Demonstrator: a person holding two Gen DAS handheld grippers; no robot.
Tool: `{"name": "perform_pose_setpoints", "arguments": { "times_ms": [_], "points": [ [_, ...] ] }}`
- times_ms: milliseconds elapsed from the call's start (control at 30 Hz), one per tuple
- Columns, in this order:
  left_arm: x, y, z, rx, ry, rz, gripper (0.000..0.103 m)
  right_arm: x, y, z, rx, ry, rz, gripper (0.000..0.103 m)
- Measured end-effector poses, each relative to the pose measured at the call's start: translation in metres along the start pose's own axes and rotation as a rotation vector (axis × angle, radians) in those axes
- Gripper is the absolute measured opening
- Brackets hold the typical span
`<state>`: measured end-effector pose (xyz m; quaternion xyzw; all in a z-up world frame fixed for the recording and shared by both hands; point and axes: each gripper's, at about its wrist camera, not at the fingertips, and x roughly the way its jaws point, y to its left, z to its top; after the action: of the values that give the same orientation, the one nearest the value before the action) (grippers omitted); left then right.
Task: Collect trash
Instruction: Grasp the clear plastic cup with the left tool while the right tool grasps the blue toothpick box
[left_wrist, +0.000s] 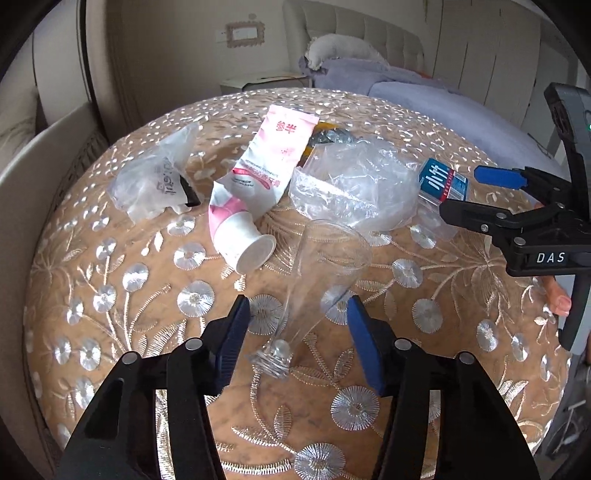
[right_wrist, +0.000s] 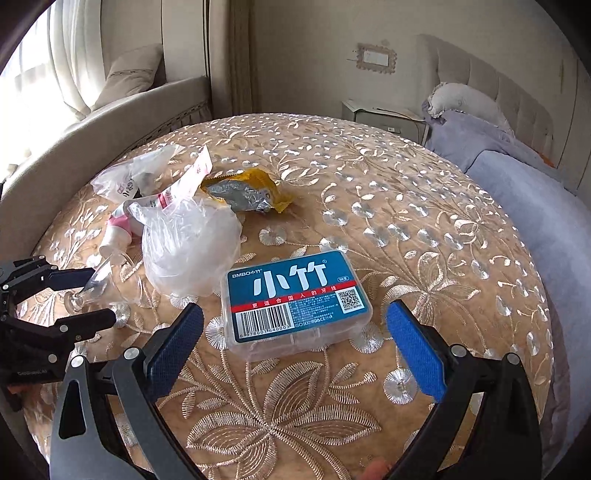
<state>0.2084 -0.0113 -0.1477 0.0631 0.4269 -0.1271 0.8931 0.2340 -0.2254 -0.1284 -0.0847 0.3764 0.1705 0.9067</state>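
At the upper left of the left wrist view a crumpled clear bag with dark print (left_wrist: 155, 177) lies on the gold embroidered worktop (left_wrist: 110, 280); just right of it a pink and white toothpaste tube (left_wrist: 258, 177) slants down to its white cap. In the lower middle the left tool (left_wrist: 297, 314) stands partly open, its blue pads either side of a clear plastic bottle top (left_wrist: 317, 280) lying neck toward the camera, not pressing it. Right of the tube sits a clear crumpled bag (left_wrist: 351, 184), with a yellow foil wrapper (right_wrist: 247, 192) behind it. In the right wrist view the right tool (right_wrist: 295, 325) is spread wide at lower centre, pads apart from the blue-labelled floss box (right_wrist: 291, 299) lying flat between them.
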Motion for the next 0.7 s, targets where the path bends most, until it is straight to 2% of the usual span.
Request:
{"name": "perform_pose_setpoints", "arguments": {
  "times_ms": [67, 100, 167, 267, 333, 433, 700],
  "points": [
    [0.0, -0.001, 0.001, 0.005, -0.001, 0.017, 0.042, 0.005, 0.0, 0.002, -0.012, 0.013, 0.002, 0.099],
    [0.0, 0.002, 0.001, -0.001, -0.003, 0.025, 0.033, 0.007, 0.0, 0.003, -0.017, 0.023, 0.002, 0.099],
    [-0.001, 0.008, 0.001, -0.03, -0.007, 0.043, 0.025, 0.013, 0.0, 0.004, -0.027, 0.043, -0.002, 0.099],
    [0.0, 0.01, 0.001, -0.036, -0.008, 0.036, 0.024, 0.023, 0.001, 0.006, -0.038, 0.078, 0.025, 0.098],
    [0.0, 0.005, 0.002, -0.013, -0.007, 0.059, 0.024, 0.028, 0.002, 0.005, -0.051, 0.108, 0.046, 0.089],
    [-0.002, 0.002, 0.003, -0.01, -0.018, 0.075, 0.024, 0.028, 0.004, 0.004, -0.059, 0.108, 0.062, 0.089],
    [-0.027, -0.008, 0.006, -0.034, -0.079, 0.075, 0.024, -0.01, -0.003, 0.0, -0.018, 0.013, 0.06, 0.088]
  ]
}}
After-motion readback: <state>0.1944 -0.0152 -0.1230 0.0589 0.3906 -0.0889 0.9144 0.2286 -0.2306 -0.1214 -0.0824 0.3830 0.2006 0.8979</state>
